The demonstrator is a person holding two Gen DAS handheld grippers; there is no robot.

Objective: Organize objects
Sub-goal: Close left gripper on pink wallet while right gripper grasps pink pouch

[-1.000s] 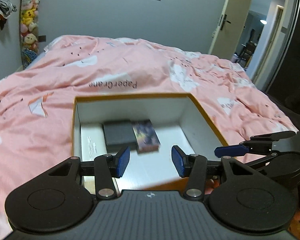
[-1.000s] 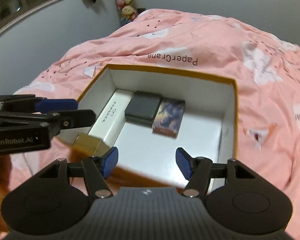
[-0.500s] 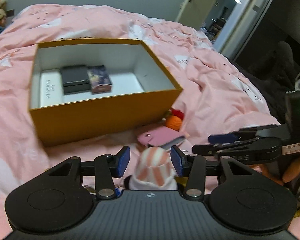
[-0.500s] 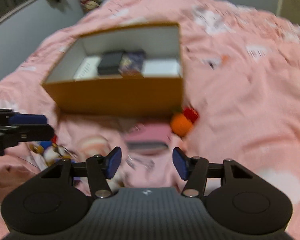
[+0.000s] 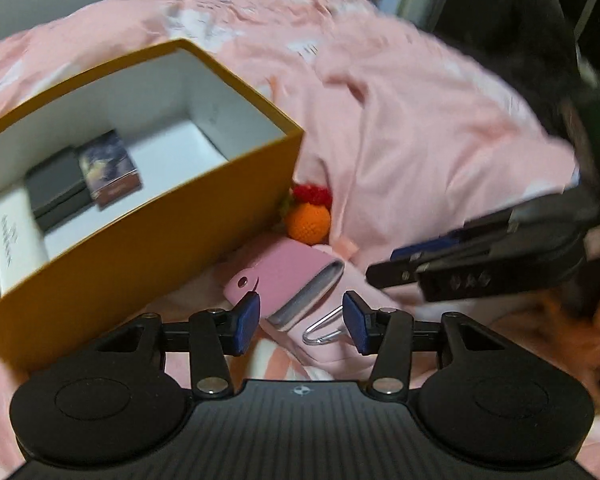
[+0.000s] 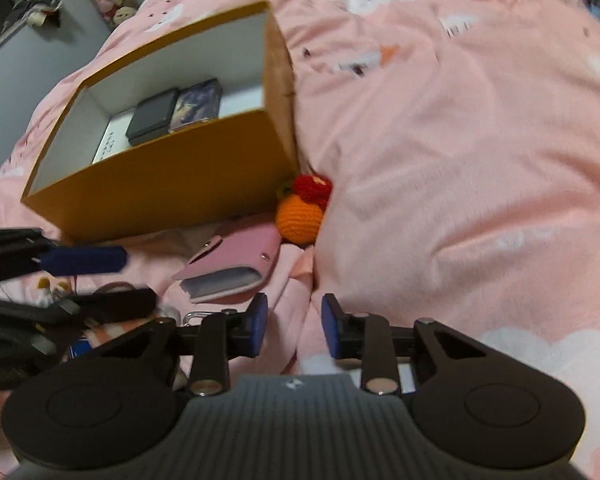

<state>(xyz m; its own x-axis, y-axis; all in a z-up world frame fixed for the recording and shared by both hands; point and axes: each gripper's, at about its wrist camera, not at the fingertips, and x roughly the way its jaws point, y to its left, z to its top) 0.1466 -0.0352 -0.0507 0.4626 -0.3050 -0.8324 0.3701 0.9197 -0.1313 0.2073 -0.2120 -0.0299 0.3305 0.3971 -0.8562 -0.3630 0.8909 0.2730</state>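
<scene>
A pink wallet [image 5: 288, 276] [image 6: 236, 260] lies on the pink duvet in front of an orange-sided box [image 5: 140, 240] [image 6: 160, 184]. My left gripper [image 5: 302, 326] hangs just over the wallet's near end and a silver clip [image 5: 320, 332]. Its jaws are opening and its pads do not press on either. My right gripper [image 6: 294, 322] is over a duvet fold to the right of the wallet, its jaws closing with only bedding below the gap. A crocheted orange toy with a red top [image 5: 308, 220] [image 6: 300, 220] rests at the box's corner.
The box holds a black case [image 6: 152, 120], a dark picture-printed card box [image 6: 198, 102] and a white box [image 5: 12, 236]. Small toys [image 6: 48, 284] lie left of the wallet under my left gripper [image 6: 138, 280]. A hand [image 5: 580, 320] holds my right gripper [image 5: 382, 267].
Both grippers came back from above the box and sank to the items in front of it, rolling as they went. The right jaws narrowed a lot.
</scene>
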